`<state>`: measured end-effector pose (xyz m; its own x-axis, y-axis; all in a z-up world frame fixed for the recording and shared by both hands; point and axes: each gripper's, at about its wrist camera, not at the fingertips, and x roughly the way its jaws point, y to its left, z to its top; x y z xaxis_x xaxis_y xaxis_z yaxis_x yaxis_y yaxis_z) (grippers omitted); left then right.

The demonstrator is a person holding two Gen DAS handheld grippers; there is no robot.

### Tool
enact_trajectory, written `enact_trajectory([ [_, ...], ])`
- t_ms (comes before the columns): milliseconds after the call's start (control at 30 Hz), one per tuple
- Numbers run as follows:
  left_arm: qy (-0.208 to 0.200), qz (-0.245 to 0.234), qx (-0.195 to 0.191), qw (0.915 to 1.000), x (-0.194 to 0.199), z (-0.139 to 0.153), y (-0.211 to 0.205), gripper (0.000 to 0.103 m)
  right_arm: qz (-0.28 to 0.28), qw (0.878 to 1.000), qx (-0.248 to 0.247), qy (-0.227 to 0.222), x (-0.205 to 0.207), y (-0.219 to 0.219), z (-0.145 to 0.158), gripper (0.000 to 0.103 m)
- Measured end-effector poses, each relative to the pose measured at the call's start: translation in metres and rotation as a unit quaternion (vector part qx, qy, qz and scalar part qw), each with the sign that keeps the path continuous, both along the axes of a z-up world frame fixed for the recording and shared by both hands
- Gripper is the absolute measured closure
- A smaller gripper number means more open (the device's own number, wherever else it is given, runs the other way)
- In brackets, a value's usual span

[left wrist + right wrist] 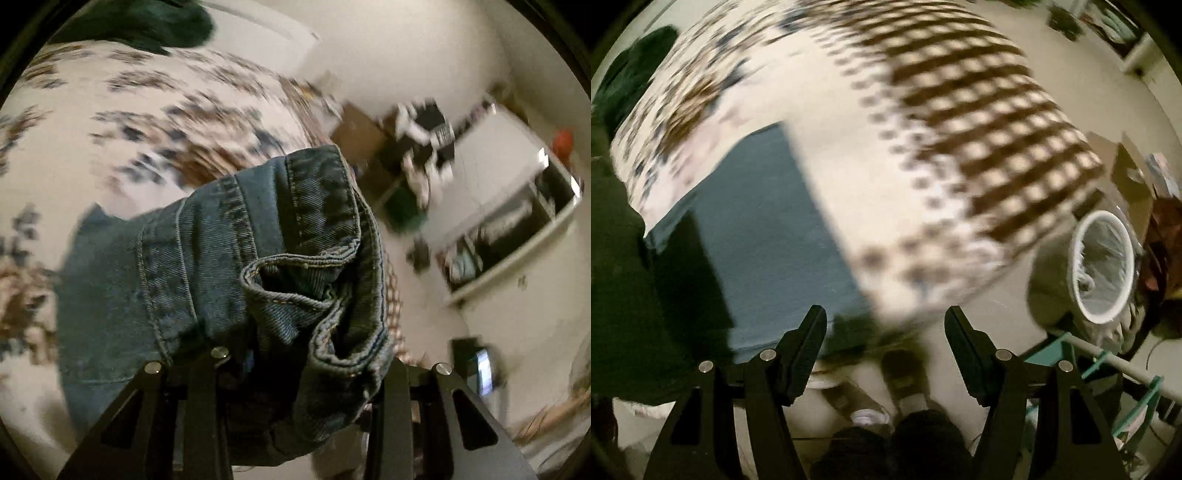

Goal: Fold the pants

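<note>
The left gripper (pixel 295 373) has a bunched wad of blue denim jeans (pixel 229 266) clamped between its fingers, the stitched waistband or hem folds curling over right at the lens, lifted clear above the patterned bedspread (pixel 147 92). The rest of the denim trails down and away toward the bed. Behind it the room swims in blur: a white shelf unit (pixel 517 206) against the wall, a dark green garment (pixel 147 22) at the far edge of the bed.

The right gripper (pixel 886 332) stands wide open with nothing between its fingers, hanging over the bed's edge. A flat stretch of the jeans (pixel 775 240) lies on the bedspread (pixel 905 129) just ahead of its left finger. A white wastebasket (pixel 1104 266) sits on the floor to the right, and the person's shoes (pixel 905 376) show below
</note>
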<state>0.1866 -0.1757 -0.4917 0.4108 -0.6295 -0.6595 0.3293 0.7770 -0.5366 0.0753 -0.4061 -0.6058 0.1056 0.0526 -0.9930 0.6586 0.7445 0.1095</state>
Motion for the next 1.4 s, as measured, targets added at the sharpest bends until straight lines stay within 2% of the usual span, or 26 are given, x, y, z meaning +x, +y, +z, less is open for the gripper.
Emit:
enact_trajectory([
  [100,0.011,-0.048,0.033,0.9983,-0.015,-0.020,-0.043,0.072,-0.023,1.000,-0.001,0.001,-0.019,-0.033,-0.004,0.034],
  [167,0.019,-0.077,0.070,0.9944,-0.022,-0.032,-0.070,0.072,-0.034,0.999,-0.002,-0.001,-0.027,-0.049,-0.005,0.034],
  [267,0.031,-0.085,0.122,0.9884,-0.030,-0.036,-0.087,0.068,-0.046,0.999,0.007,-0.001,-0.040,-0.069,-0.005,0.034],
  [333,0.051,-0.083,0.129,0.9869,-0.029,-0.039,-0.089,0.066,-0.051,0.999,0.018,-0.003,-0.042,-0.081,-0.006,0.032],
  [400,0.071,-0.077,0.140,0.9846,-0.024,-0.035,-0.089,0.059,-0.053,0.998,0.030,-0.016,-0.039,-0.089,-0.006,0.024],
  [433,0.080,-0.078,0.143,0.9835,-0.023,-0.033,-0.089,0.044,-0.055,0.998,0.035,-0.024,-0.039,-0.095,-0.006,0.022],
  [467,0.090,-0.080,0.134,0.9837,-0.021,-0.026,-0.088,0.020,-0.055,0.997,0.041,-0.034,-0.038,-0.099,-0.004,0.022],
  [533,0.098,-0.074,0.114,0.9859,-0.016,-0.020,-0.083,0.006,-0.051,0.996,0.046,-0.054,-0.035,-0.107,0.003,0.015],
  [567,0.100,-0.068,0.100,0.9876,-0.015,-0.010,-0.077,0.006,-0.049,0.995,0.050,-0.065,-0.032,-0.107,0.006,0.013],
  [633,0.102,-0.058,0.098,0.9882,-0.009,-0.003,-0.069,0.006,-0.046,0.992,0.071,-0.093,-0.023,-0.108,0.013,0.008],
  [767,0.103,0.000,0.130,0.9862,0.008,0.007,-0.028,0.006,-0.013,0.979,0.137,-0.148,0.009,-0.099,0.016,0.002],
  [833,0.104,0.025,0.162,0.9810,0.020,0.001,-0.007,0.006,0.013,0.971,0.169,-0.167,0.031,-0.090,0.008,0.002],
  [967,0.123,0.065,0.240,0.9606,0.047,-0.028,0.034,0.006,0.065,0.964,0.200,-0.165,0.077,-0.075,-0.022,0.002],
  [1067,0.131,0.075,0.272,0.9504,0.056,-0.046,0.053,0.006,0.077,0.960,0.223,-0.150,0.101,-0.069,-0.046,0.002],
  [1200,0.139,0.083,0.270,0.9491,0.064,-0.057,0.064,0.006,0.087,0.958,0.234,-0.142,0.113,-0.060,-0.057,0.003],
  [1300,0.140,0.085,0.270,0.9489,0.066,-0.058,0.064,0.006,0.091,0.957,0.229,-0.156,0.116,-0.054,-0.053,0.020],
  [1367,0.139,0.083,0.268,0.9497,0.065,-0.058,0.062,0.006,0.101,0.957,0.218,-0.165,0.115,-0.050,-0.045,0.043],
  [1400,0.140,0.084,0.268,0.9494,0.065,-0.058,0.062,0.006,0.107,0.959,0.202,-0.168,0.115,-0.047,-0.038,0.060],
])
